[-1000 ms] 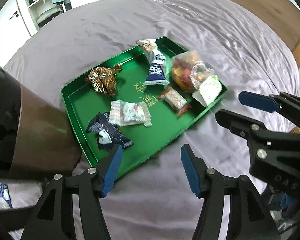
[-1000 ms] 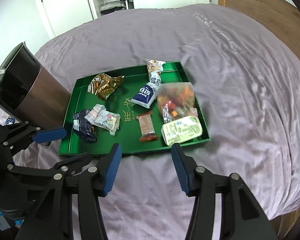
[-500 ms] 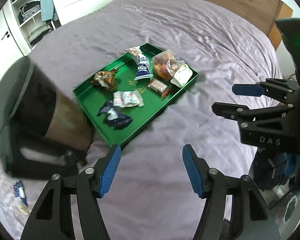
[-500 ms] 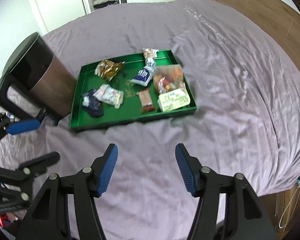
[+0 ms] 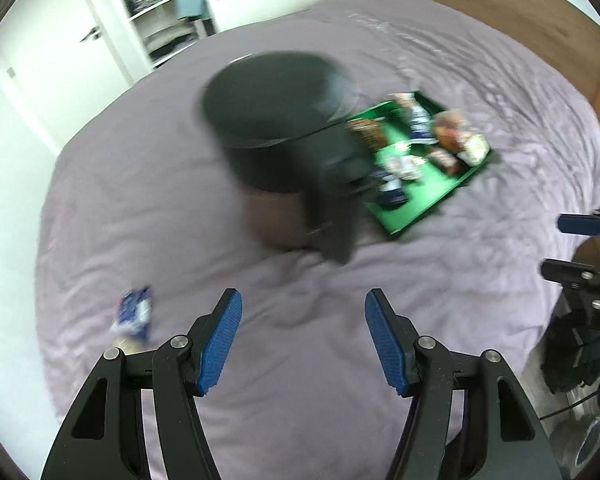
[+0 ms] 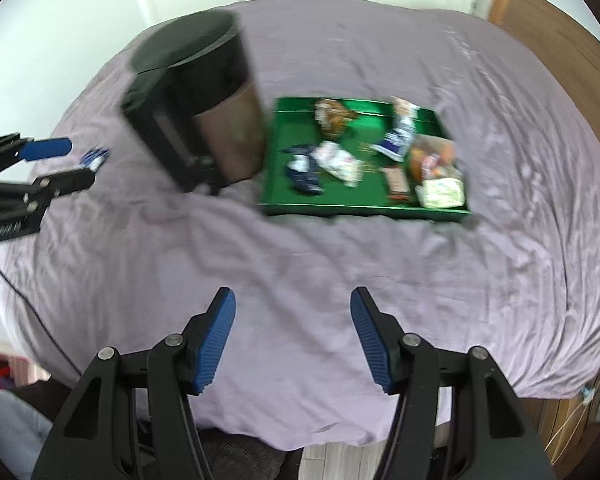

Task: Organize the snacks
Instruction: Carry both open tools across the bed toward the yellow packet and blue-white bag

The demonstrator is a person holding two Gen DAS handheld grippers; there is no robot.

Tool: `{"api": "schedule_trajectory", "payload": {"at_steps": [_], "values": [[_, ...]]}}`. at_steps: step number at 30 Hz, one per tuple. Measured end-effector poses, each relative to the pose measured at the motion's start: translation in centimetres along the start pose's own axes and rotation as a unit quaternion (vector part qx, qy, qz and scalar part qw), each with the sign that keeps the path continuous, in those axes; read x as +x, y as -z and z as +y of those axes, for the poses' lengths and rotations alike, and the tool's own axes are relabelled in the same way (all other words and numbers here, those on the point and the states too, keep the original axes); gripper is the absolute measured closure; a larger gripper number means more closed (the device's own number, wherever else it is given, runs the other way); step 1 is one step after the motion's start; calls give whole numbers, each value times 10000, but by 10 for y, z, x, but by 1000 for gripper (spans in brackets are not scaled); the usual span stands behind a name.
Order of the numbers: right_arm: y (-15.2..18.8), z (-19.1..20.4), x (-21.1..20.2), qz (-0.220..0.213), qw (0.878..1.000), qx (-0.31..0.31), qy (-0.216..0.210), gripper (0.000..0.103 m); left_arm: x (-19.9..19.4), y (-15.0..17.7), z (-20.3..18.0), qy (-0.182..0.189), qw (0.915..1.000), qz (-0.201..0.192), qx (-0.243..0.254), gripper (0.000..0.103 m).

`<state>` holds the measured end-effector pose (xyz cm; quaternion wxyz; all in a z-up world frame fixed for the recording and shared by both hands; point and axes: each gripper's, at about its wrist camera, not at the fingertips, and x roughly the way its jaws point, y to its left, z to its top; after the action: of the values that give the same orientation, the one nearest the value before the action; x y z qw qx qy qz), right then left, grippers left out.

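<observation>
A green tray [image 6: 276, 184] holding several snack packets lies on the purple bed; it also shows in the left wrist view [image 5: 424, 208]. A dark round bin [image 6: 204, 120] with a black lid stands left of the tray, also in the left wrist view [image 5: 284, 152]. A blue and white snack packet [image 5: 134, 314] lies on the bed left of the bin, seen too in the right wrist view [image 6: 96, 158]. My left gripper [image 5: 302, 340] is open and empty, above the bed near that packet. My right gripper [image 6: 292, 336] is open and empty near the bed's front edge.
The purple bedspread [image 6: 340, 264] covers the whole bed. A wooden headboard [image 5: 500, 12] is at the far right. White wardrobes with shelves [image 5: 148, 20] stand behind. A cable [image 6: 32, 320] hangs at the bed's left edge.
Both grippers have pulled back from the tray and stayed open. The left one has swung left, bringing the bin to the middle and the loose blue packet into view.
</observation>
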<state>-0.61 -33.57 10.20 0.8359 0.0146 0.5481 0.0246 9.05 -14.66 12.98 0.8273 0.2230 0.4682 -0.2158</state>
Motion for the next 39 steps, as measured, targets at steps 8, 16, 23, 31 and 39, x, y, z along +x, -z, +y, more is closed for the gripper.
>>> {"api": "schedule_trajectory", "payload": {"at_steps": [8, 16, 23, 31, 39], "values": [[-26, 71, -12, -2, 9947, -937, -425, 45, -23, 54, 75, -596, 9965, 248, -531, 45], [-66, 131, -25, -279, 9827, -1657, -782, 45, -49, 92, 149, -1144, 9859, 355, -1167, 45], [-93, 170, -24, -414, 9723, -2095, -948, 45, -63, 116, 198, -1376, 9739, 416, -1756, 45], [-114, 206, -15, -353, 9604, -2547, -1070, 45, -64, 139, 228, -1436, 9637, 573, -2175, 45], [-125, 226, -3, -252, 9531, -2782, -1162, 45, -52, 145, 238, -1365, 9603, 712, -2326, 45]]}}
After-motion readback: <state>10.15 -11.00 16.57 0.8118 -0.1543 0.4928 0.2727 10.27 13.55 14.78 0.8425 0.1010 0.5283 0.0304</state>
